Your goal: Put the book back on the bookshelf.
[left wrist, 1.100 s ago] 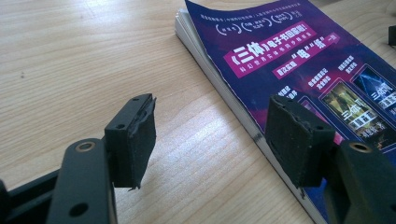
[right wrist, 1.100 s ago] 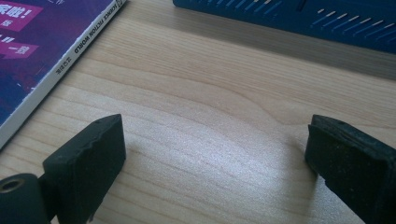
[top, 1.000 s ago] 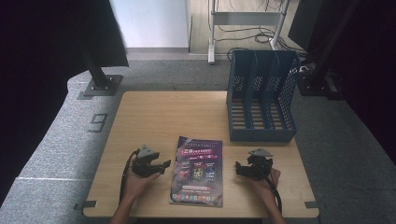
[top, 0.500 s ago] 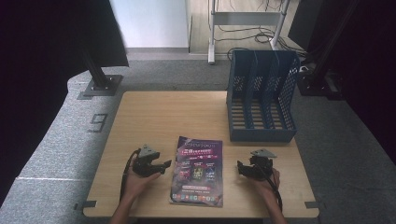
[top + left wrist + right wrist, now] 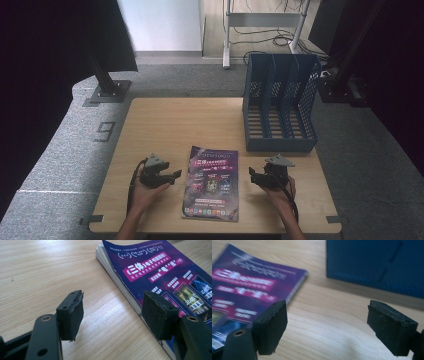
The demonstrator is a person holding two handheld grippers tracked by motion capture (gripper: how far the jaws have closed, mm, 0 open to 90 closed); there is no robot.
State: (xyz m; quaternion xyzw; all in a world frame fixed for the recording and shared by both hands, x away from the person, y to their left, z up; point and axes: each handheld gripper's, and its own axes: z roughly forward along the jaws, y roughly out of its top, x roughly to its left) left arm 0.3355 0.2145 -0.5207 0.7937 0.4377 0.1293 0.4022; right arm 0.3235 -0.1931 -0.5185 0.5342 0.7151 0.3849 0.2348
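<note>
Purple-covered booklet (image 5: pixel 212 182) lies flat on the table (image 5: pixel 175 125), untouched, between my left gripper (image 5: pixel 171 177) and right gripper (image 5: pixel 254 175). Both stand wide open, holding nothing; I judge grasping and filing it in the blue rack (image 5: pixel 280 100) remain.

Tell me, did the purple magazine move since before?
No. The purple magazine lies in the same spot, just as far from the blue file rack as before.

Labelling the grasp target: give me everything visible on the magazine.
The magazine is thin, with a glossy purple cover carrying pink banners, white Chinese lettering and small pictures. It lies flat and closed, cover up, near the table's front edge. The left gripper view shows its white page edges and a slightly lifted cover corner. Nothing touches it but the table.
</note>
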